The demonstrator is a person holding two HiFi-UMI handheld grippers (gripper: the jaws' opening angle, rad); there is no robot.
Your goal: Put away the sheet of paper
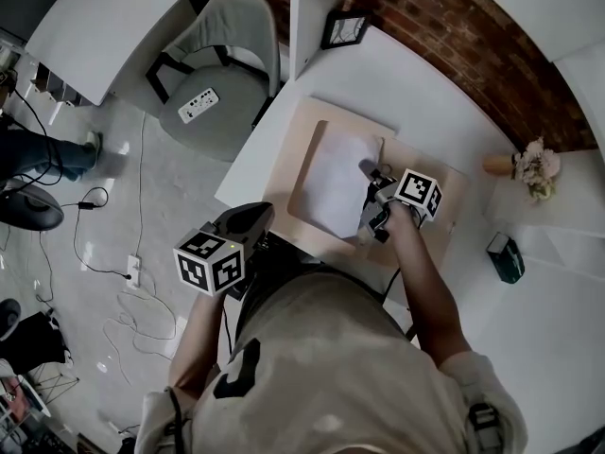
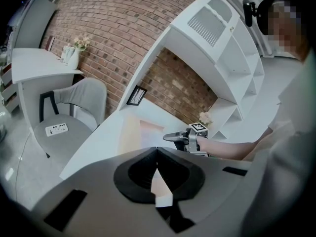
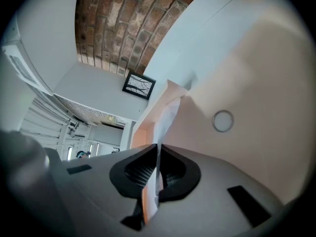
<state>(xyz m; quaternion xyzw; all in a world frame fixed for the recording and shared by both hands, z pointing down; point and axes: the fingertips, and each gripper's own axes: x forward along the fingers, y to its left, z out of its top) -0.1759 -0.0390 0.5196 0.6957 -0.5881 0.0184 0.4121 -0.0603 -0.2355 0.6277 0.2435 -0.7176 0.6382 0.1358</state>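
Brick wall (image 1: 444, 26) backed a white desk (image 1: 406, 83), and a grey chair (image 1: 222, 36) stood off the desk's left end. On the desk lay a beige folder (image 1: 430, 225), spread flat, and on its left part rested the sheet of paper (image 1: 336, 178). The sheet's right edge was pinched in the right gripper (image 1: 369, 173). In the right gripper view those jaws were pressed on the thin white sheet (image 3: 165, 122), which rose on edge out of the right gripper (image 3: 158, 154) with the folder (image 3: 256, 83) behind it.

The left gripper (image 1: 253, 218) hung at the desk's near edge, apart from the sheet. In the left gripper view its jaws met at the tips of the left gripper (image 2: 157, 152), with nothing between them.

A framed picture (image 1: 343, 28) leaned at the back of the desk. A small bunch of flowers (image 1: 536, 168) and a teal box (image 1: 506, 256) sat on the white surface to the right. A small metal ring (image 3: 222, 121) showed on the folder.
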